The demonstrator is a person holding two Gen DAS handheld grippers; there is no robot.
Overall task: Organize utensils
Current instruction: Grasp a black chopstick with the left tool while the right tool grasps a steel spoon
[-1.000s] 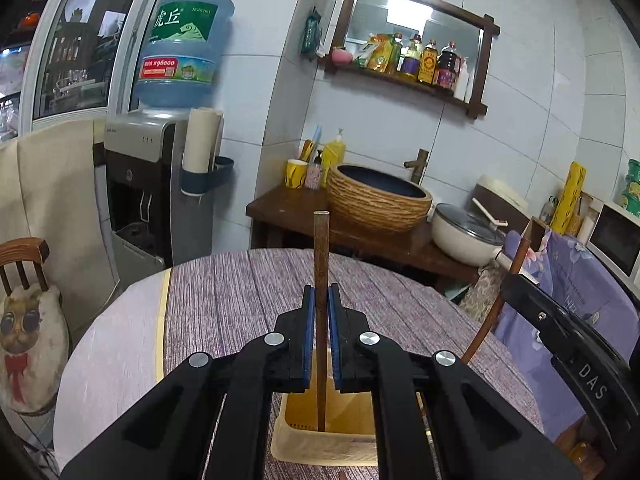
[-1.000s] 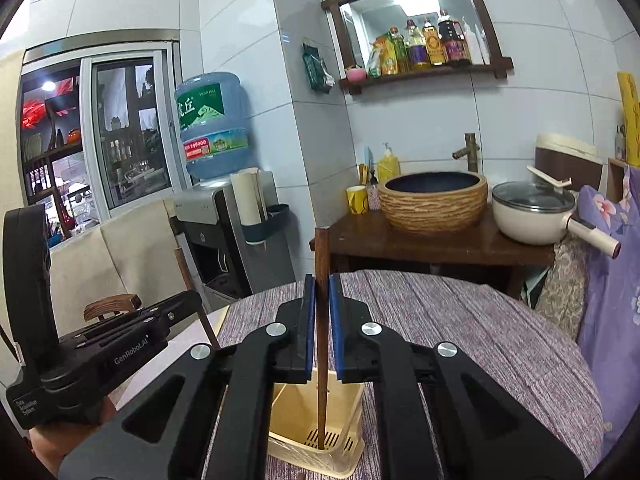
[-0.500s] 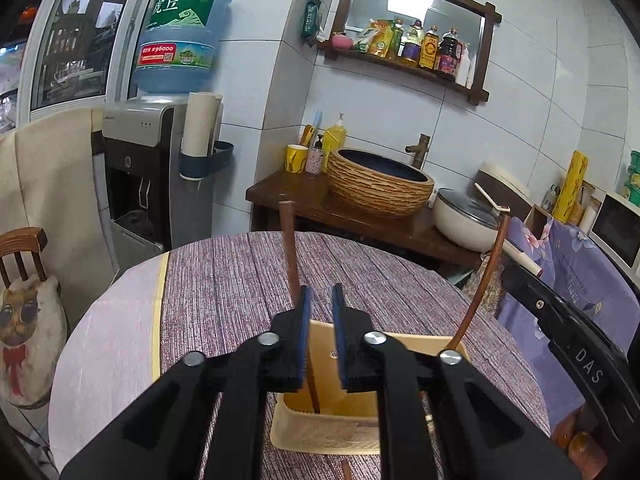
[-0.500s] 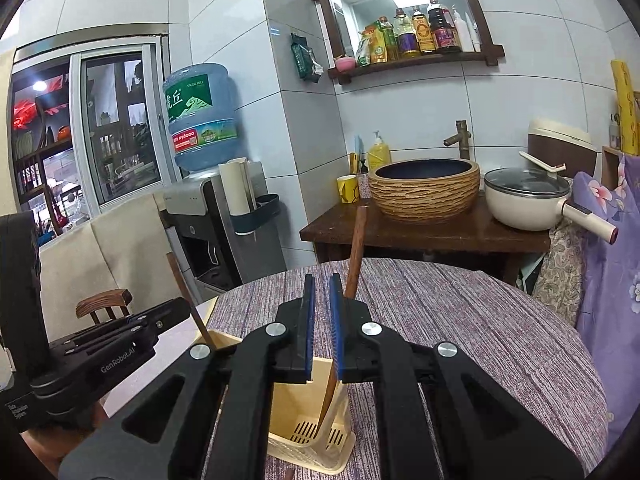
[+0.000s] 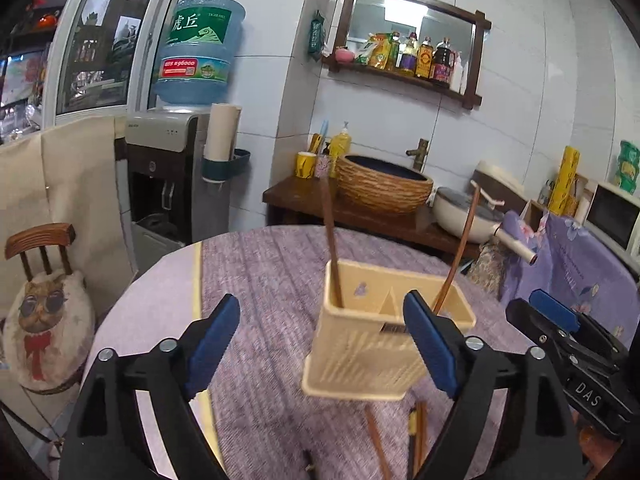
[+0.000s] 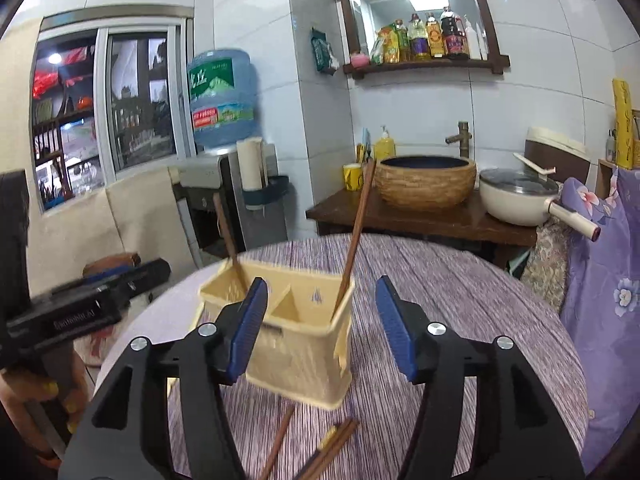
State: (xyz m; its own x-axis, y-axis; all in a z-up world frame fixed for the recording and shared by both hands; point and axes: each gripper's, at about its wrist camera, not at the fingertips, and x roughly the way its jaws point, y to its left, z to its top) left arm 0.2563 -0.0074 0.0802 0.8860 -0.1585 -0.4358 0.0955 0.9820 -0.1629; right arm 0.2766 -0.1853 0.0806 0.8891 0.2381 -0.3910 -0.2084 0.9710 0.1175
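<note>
My left jaws [image 5: 324, 344] are opening wide with nothing gripped, and my right jaws [image 6: 320, 328] are opening too, also holding nothing. The cream utensil holder [image 5: 372, 344] is standing on the purple-clothed bench [image 5: 260, 280] just ahead, with one chopstick [image 5: 331, 248] leaning in its left compartment and another chopstick [image 5: 460, 252] in its right. Loose chopsticks [image 6: 332, 448] are lying on the bench before it.

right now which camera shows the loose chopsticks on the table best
The right wrist view: the loose chopsticks lie in clear sight on the cloth in front of the yellow holder. The left wrist view catches them too, partly behind the tongs.
</note>
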